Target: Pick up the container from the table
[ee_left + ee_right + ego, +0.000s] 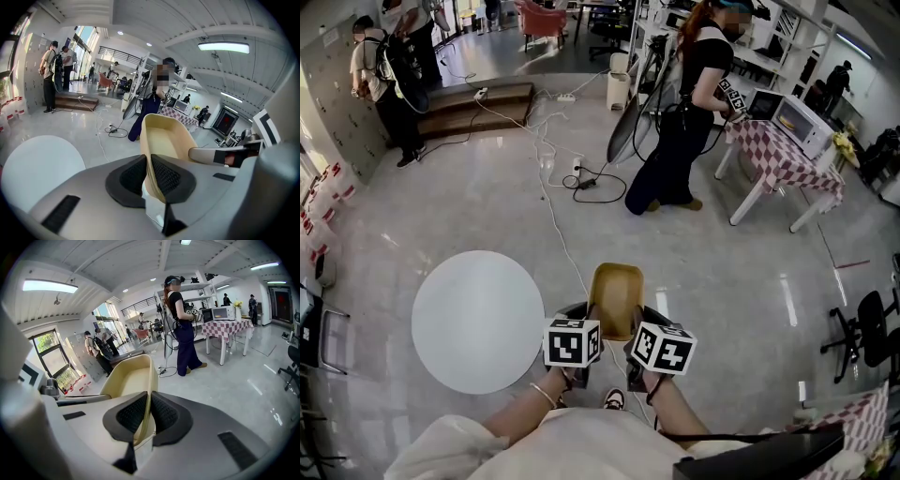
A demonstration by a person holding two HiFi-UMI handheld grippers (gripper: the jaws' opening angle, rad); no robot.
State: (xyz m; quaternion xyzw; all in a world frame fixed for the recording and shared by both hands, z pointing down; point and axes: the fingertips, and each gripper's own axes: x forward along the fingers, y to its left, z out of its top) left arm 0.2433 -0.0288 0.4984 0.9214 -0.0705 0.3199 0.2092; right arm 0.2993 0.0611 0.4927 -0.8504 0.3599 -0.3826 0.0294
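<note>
A tan, empty rectangular container (616, 297) hangs in the air above the floor, to the right of the round white table (478, 319). My left gripper (590, 325) is shut on the container's left wall (152, 161), its black pads pinching the thin rim. My right gripper (636, 330) is shut on the right wall (147, 404) in the same way. In the left gripper view the container (165, 138) stretches away from the jaws, and the right gripper's finger (220, 153) shows at its far side. The container (129, 378) fills the middle of the right gripper view.
A person (684, 112) stands on the floor ahead, near a checkered table (783, 155) with a microwave (802, 117). White cables (548, 178) run across the floor. Other people (389, 80) stand far left. An office chair (862, 333) is at right.
</note>
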